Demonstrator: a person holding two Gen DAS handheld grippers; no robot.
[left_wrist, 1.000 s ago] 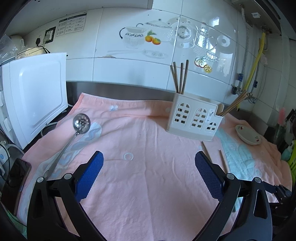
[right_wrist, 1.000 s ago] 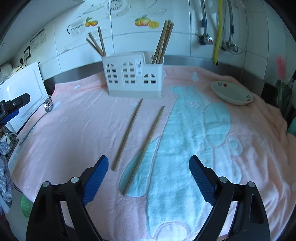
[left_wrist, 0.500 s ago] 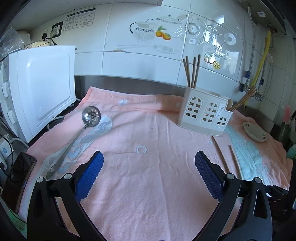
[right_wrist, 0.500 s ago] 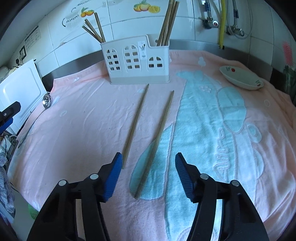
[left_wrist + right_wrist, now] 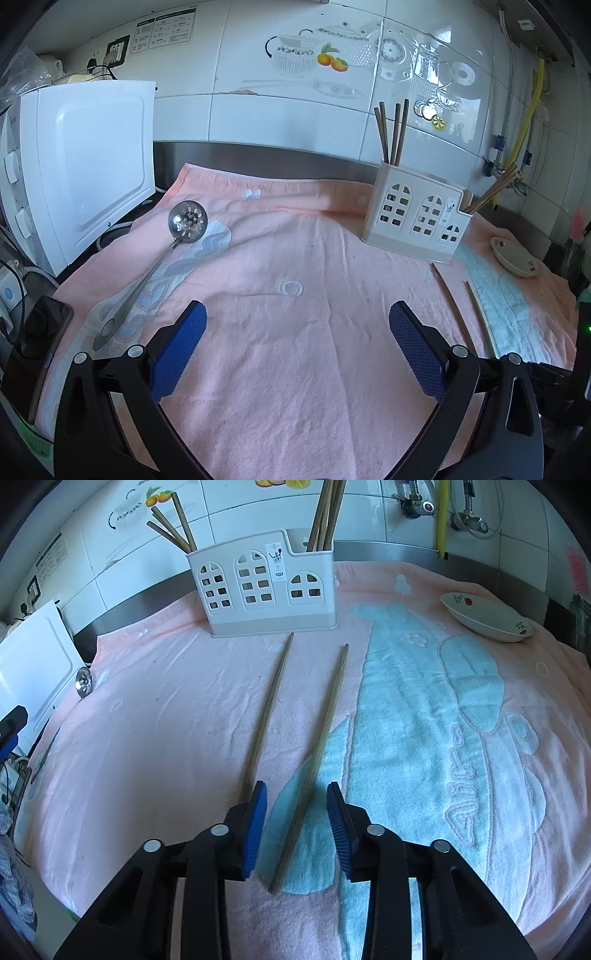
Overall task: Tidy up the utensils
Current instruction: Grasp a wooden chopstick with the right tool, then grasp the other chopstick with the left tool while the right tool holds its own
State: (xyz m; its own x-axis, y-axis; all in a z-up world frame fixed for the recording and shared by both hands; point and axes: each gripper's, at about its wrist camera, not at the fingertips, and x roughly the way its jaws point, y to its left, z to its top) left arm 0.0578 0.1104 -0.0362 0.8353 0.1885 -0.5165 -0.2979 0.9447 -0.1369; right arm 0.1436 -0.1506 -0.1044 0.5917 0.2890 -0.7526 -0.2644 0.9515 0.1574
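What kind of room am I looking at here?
Most likely a home kitchen counter: a white utensil caddy holding chopsticks, a tiled wall with fruit and teapot decals, and a small ceramic dish on a towel-covered worktop.

Two loose wooden chopsticks lie flat on the towel-covered tabletop, side by side but apart, far ends toward the utensil holder (image 5: 271,590). The left chopstick (image 5: 267,716) runs under the right tool's (image 5: 295,805) left pad; the right chopstick (image 5: 317,755) passes between the closing pads, untouched. The holder, white plastic with arched cut-outs, stands upright with chopsticks in both end compartments. A perforated metal ladle (image 5: 162,254) lies flat, well apart.
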